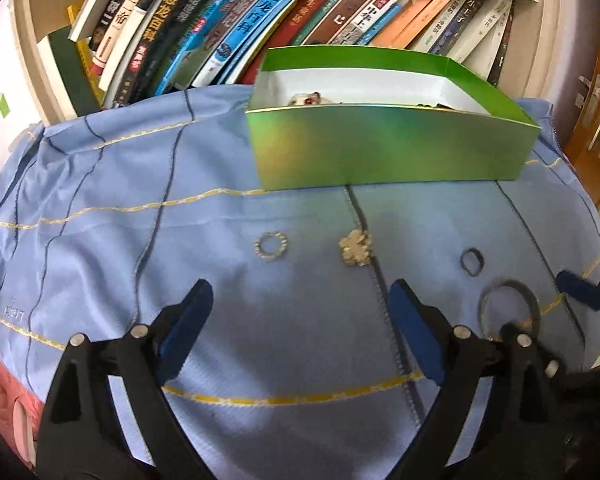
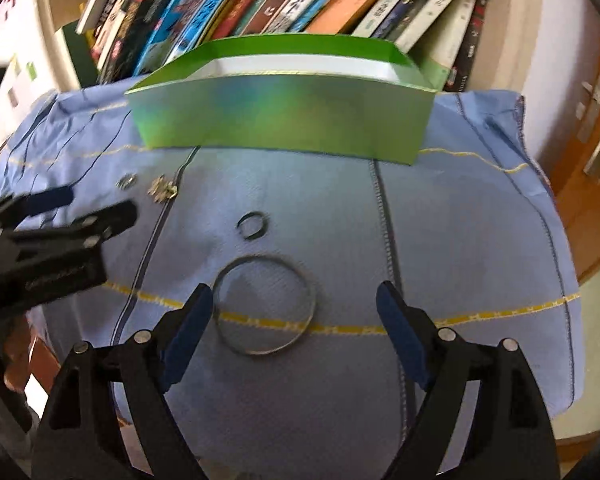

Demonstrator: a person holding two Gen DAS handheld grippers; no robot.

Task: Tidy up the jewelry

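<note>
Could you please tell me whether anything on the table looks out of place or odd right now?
Four pieces lie loose on the blue cloth rather than in the green box: a large bangle, a dark ring, a gold flower brooch and a beaded ring. Nothing looks damaged.

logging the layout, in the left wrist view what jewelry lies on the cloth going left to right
beaded ring → gold flower charm → small dark ring → large bangle, partly hidden behind the claw's own frame. All lie apart on the blue cloth, in front of the green box.
</note>
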